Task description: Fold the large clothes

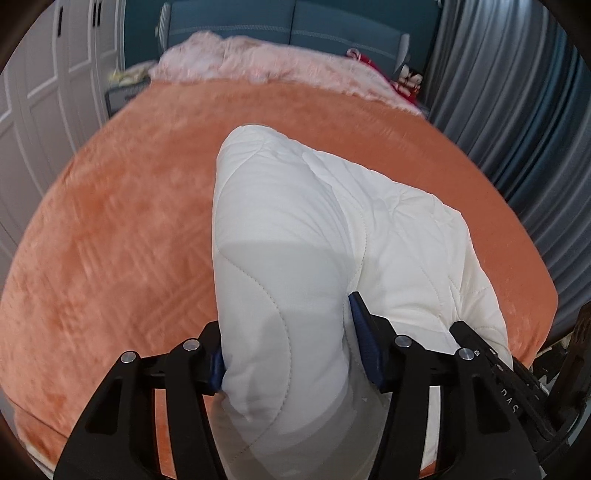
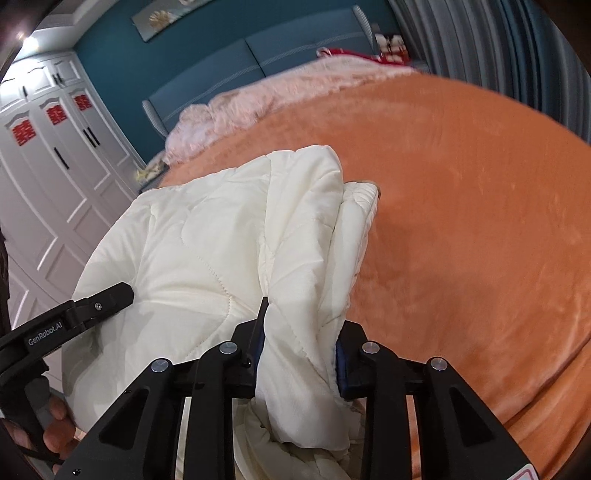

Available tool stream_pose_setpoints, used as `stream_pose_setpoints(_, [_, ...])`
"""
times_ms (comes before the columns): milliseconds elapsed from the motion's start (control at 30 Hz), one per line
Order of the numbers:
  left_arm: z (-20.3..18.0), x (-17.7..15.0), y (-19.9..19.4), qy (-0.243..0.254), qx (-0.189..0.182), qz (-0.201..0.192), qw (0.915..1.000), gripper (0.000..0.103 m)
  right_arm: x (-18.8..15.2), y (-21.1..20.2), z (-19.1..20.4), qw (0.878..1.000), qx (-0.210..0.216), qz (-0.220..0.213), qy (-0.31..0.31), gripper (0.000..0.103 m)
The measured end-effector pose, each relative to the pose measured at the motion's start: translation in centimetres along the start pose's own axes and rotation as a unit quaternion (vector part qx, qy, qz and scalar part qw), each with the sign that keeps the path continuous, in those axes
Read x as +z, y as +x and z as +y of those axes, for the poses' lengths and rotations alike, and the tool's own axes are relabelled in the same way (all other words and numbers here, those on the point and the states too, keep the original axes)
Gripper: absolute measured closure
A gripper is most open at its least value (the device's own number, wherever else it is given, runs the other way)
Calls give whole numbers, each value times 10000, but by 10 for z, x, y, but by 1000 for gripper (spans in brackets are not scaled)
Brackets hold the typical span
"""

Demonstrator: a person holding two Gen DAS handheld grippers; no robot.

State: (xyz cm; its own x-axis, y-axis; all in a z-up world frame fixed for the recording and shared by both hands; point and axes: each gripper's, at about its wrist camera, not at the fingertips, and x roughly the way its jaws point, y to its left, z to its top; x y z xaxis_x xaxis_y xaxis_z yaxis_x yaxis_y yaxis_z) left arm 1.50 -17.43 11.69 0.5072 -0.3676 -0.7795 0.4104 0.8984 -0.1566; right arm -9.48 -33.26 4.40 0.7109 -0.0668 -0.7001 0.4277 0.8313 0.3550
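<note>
A white quilted garment (image 1: 332,221) lies folded in a thick bundle on the orange bed cover (image 1: 129,221). Its near edge is lifted off the bed. My left gripper (image 1: 288,354) is shut on a thick padded fold at the garment's left near corner, with the blue pads pressing in from both sides. In the right wrist view the same garment (image 2: 207,229) spreads to the left, and my right gripper (image 2: 301,343) is shut on a bunched, twisted fold of it. The left gripper's body (image 2: 92,302) shows at that view's left edge, with a hand (image 2: 55,417) below it.
A fluffy pink blanket (image 1: 258,59) lies across the head of the bed against the blue headboard (image 1: 295,22). Grey curtains (image 1: 517,92) hang along the right side. White wardrobe doors (image 2: 55,155) stand to the left. Orange cover (image 2: 461,221) stretches to the garment's right.
</note>
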Motion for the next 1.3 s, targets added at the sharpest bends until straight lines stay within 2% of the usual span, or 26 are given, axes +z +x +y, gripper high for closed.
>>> stream_pose_setpoints(300, [11, 15, -58, -24, -183, -638, 9978, 49, 20, -55, 33, 9970, 120, -682, -353, 75])
stream_pose_setpoints(600, [30, 23, -119, -115, -430, -1366, 9896, 49, 36, -109, 79, 9864, 255, -1415, -800, 75])
stream_pose_setpoints(800, [50, 32, -168, -140, -625, -1973, 9783, 49, 44, -152, 120, 9693, 363, -2064, -1287, 75])
stream_pose_setpoints(900, [64, 36, -197, -119, -725, -2358, 9690, 49, 49, -171, 141, 9568, 475, -2420, -1541, 75])
stream_pose_setpoints(1000, [83, 42, -225, -54, -873, -2834, 9550, 49, 56, -188, 162, 9425, 653, -2761, -1768, 75])
stream_pose_setpoints(1067, [92, 45, -235, -15, -915, -3028, 9486, 48, 60, -195, 173, 9348, 788, -2915, -1871, 75])
stream_pose_setpoints(1167, [110, 56, -240, -19, -978, -3202, 9423, 47, 69, -191, 193, 9257, 953, -3052, -2020, 75])
stream_pose_setpoints(1300, [137, 73, -216, -131, -1041, -3165, 9428, 47, 86, -158, 206, 9275, 1112, -2918, -2056, 75])
